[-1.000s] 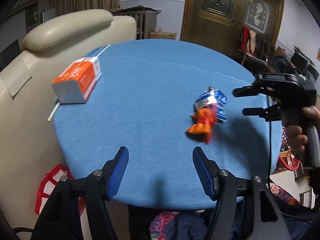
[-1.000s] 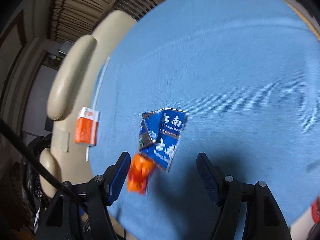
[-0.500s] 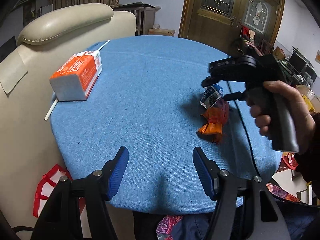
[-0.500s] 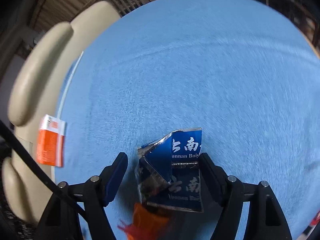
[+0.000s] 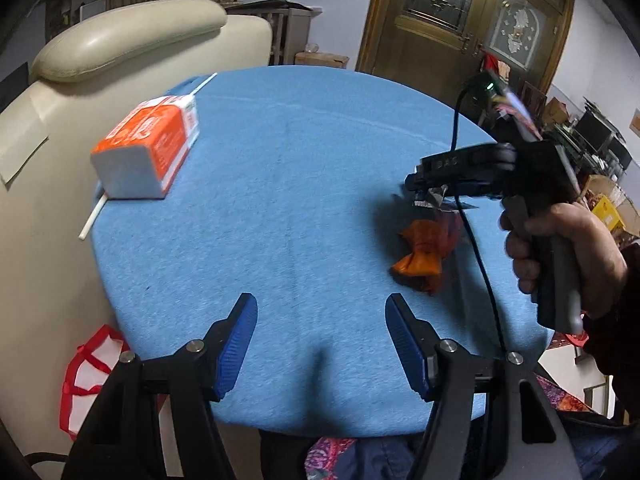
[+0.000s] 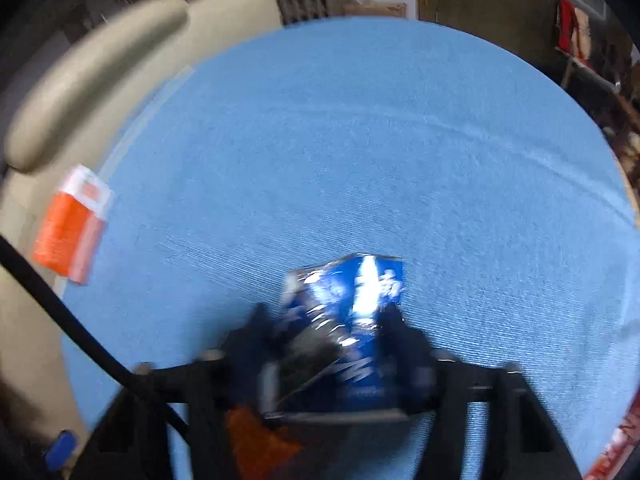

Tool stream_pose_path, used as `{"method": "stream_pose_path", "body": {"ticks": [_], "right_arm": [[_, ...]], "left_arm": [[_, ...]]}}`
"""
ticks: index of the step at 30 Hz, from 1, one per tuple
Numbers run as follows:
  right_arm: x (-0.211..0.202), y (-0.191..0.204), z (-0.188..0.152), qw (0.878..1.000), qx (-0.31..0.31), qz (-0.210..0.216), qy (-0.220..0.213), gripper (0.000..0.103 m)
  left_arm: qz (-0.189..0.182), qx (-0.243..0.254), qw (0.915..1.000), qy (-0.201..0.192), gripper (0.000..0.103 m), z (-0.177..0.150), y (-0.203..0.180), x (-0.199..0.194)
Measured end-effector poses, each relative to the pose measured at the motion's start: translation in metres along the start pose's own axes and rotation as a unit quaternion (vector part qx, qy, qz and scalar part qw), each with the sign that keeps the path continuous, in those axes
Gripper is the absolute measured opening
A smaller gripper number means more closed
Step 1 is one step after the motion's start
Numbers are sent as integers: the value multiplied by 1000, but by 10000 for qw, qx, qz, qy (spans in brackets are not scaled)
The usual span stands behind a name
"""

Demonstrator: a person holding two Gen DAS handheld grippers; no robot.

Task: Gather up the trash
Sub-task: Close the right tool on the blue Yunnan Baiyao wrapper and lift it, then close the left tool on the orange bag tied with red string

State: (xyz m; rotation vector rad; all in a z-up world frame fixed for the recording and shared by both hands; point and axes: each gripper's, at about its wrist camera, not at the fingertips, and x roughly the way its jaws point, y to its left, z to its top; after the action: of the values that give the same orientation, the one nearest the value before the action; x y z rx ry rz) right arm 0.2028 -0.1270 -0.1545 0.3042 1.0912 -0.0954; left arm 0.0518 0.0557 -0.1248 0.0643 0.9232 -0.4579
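**Right gripper clamped on the blue wrapper, left gripper idle at the near edge**

The right gripper (image 6: 328, 328) has its jaws closed on a crumpled blue foil wrapper with white lettering (image 6: 360, 292); the wrapper fills the gap between the fingers and sticks out ahead of them. This view is motion-blurred, so whether the wrapper is clear of the cloth or touching it cannot be told. In the left wrist view the same gripper (image 5: 424, 192) sits at the right side of the round table covered in blue cloth (image 5: 288, 184), held by a bare hand (image 5: 560, 256), with a black cable hanging in front of it.

Just below and beside that grip lies a crumpled orange plastic wrapper twisted at the middle (image 5: 424, 252) — on the cloth, near the table's right edge.

The left gripper (image 5: 320, 336) hovers over the near edge, its blue-padded jaws wide apart with nothing between them.

At the far left, an orange and white carton (image 5: 148, 148) lies on its side at the table's rim, with a thin white straw (image 5: 96, 216) poking out beneath it. Behind it stands a cream leather armchair (image 5: 120, 40) — pressed close to the table. A red and white bag (image 5: 92, 372) sits on the floor at the near left, and a wooden door with patterned glass (image 5: 460, 24) closes the far wall.
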Motion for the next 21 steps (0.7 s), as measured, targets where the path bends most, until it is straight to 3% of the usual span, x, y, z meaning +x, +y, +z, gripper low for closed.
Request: {"method": "stream_pose_path", "body": {"ticks": [5, 14, 20, 21], "right_arm": [[-18, -22, -11, 9998, -48, -171, -64, 45], [-51, -106, -43, 9957, 829, 389, -157, 45], [-94, -132, -75, 9912, 1014, 713, -462, 45], [-100, -136, -78, 9907, 1018, 740, -508, 45]], "left_arm": [[-243, 196, 9994, 136, 67, 12, -25, 17], [-671, 595, 9949, 469, 67, 31, -70, 57], [-435, 677, 9941, 727, 67, 38, -81, 90], [-446, 622, 9941, 767, 60, 38, -80, 93]]}}
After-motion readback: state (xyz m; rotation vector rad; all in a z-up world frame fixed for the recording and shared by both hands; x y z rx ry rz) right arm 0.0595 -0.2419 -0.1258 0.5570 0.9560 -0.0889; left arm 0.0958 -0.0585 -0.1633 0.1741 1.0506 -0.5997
